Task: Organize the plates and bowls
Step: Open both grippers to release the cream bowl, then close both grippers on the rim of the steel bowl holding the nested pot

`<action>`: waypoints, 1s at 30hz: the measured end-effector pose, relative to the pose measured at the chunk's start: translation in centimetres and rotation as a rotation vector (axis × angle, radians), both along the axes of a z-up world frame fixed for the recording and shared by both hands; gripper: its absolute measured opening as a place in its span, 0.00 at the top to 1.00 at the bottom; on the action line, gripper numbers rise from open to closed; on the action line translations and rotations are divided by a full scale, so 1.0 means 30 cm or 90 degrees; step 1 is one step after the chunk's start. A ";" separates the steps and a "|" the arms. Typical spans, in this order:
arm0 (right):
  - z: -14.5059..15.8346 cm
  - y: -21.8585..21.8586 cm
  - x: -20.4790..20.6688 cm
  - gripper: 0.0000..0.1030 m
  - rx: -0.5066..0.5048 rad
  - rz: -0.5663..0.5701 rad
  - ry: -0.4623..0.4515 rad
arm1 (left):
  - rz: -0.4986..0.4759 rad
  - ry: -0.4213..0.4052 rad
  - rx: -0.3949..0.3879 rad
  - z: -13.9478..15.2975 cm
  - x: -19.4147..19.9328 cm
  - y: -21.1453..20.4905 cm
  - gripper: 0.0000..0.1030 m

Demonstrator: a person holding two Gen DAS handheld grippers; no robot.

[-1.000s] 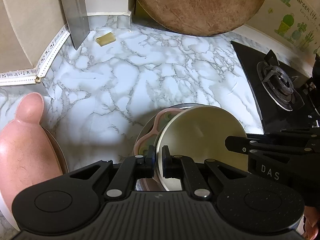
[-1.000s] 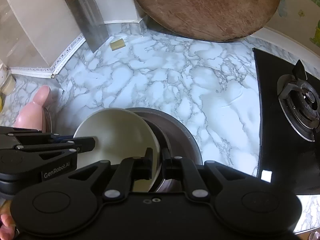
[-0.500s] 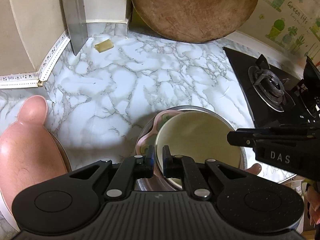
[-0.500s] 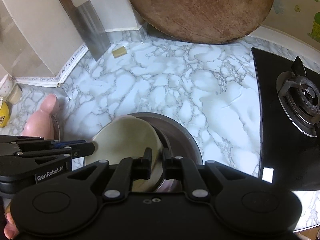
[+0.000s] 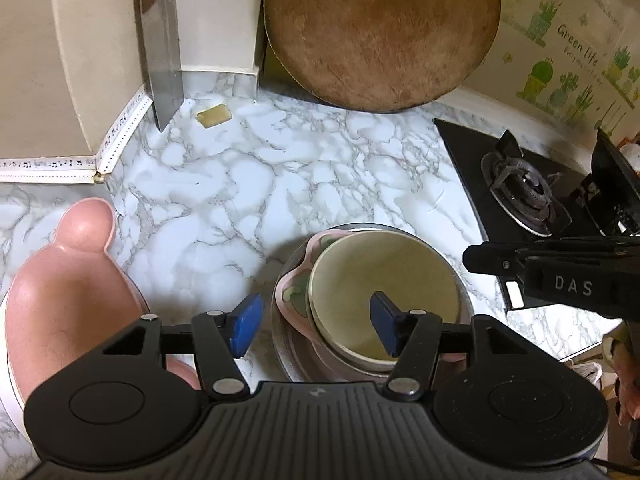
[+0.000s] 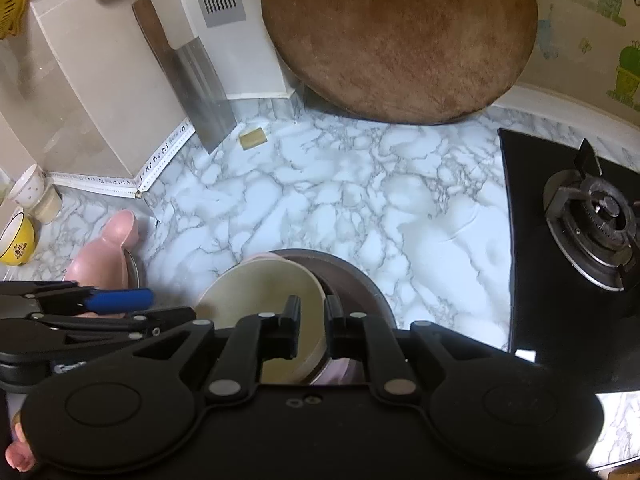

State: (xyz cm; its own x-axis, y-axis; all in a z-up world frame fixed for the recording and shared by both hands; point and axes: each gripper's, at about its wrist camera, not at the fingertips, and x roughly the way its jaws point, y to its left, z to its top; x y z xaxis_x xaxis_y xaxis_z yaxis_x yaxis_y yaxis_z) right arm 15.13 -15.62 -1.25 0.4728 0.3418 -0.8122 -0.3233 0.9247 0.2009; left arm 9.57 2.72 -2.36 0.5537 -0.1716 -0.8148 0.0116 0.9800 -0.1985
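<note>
Reading "DAS", the black right gripper point(image 6: 313, 322) pinches the smooth round cream bowl point(image 5: 384, 288) on the marble-patterned counter point(image 5: 248, 184); the left gripper point(image 5: 316, 320) is opening, pads clear of the rim.

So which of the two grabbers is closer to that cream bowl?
Right. The right gripper is clamped on the cream bowl rim; the left gripper is opening, its pads off the rim.

Both wrist cameras look steeply down, close over the marble counter point(image 5: 248, 184), sharing perhaps its whole middle
</note>
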 end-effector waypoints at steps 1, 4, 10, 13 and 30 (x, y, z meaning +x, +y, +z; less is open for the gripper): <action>0.001 -0.007 0.000 0.88 0.002 0.001 -0.002 | 0.005 -0.001 -0.004 0.002 -0.008 0.003 0.43; 0.000 -0.031 0.003 0.88 0.012 0.005 -0.006 | 0.019 -0.008 -0.007 0.005 -0.032 0.009 0.43; -0.026 -0.074 0.032 0.86 -0.005 0.044 -0.013 | 0.070 -0.016 -0.012 -0.026 -0.080 0.017 0.30; -0.045 -0.101 0.052 0.86 -0.021 0.064 -0.011 | 0.102 -0.010 -0.021 -0.058 -0.095 0.020 0.30; -0.152 -0.203 0.166 0.31 0.036 0.181 0.010 | 0.255 -0.038 -0.033 -0.111 -0.194 -0.046 0.29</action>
State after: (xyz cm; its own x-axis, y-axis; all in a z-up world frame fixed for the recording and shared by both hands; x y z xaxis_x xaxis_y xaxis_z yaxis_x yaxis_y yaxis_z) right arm 20.11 -21.70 -5.82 0.3390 0.5038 -0.7945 -0.5643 0.7846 0.2567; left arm 3.75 1.34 -5.69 0.6308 0.0277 -0.7755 -0.3561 0.8983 -0.2576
